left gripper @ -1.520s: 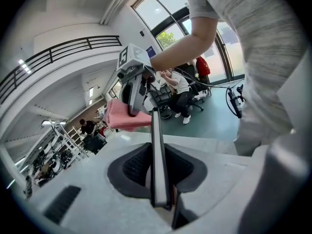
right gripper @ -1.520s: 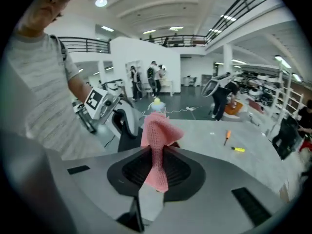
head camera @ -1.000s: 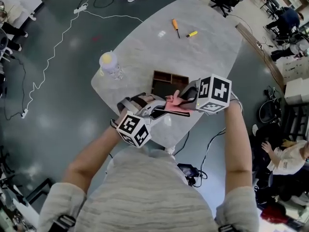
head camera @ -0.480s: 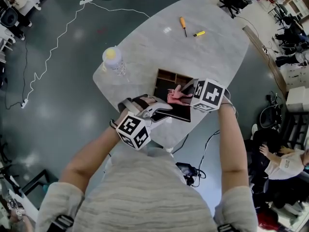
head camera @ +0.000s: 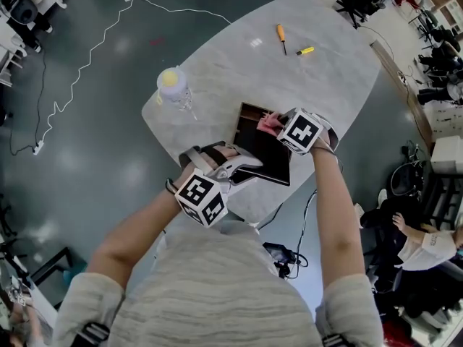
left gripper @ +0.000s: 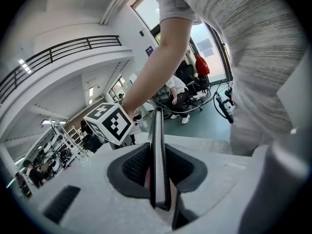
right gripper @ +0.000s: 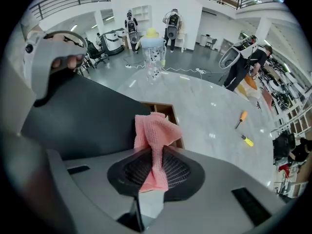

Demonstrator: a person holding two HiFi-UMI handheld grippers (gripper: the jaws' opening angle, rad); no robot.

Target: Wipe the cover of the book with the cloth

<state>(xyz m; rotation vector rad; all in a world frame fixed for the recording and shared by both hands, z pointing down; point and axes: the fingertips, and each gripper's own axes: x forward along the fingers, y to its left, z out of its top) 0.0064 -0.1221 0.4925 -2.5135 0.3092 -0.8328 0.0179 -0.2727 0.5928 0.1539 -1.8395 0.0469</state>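
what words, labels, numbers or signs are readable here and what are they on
Nothing legible in any view.
On the book: cover plain dark, no title shows.
On the bottle: dark print, too blurred to read.
On the marker cubes: black-and-white square patterns, no letters.
On the blue wall sign: too small to read.

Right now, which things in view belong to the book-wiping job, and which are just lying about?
In use: black book, in the left gripper; pink cloth, in the right gripper.
Lying about: bottle, wooden box, orange screwdriver, small yellow tool, all on the table.
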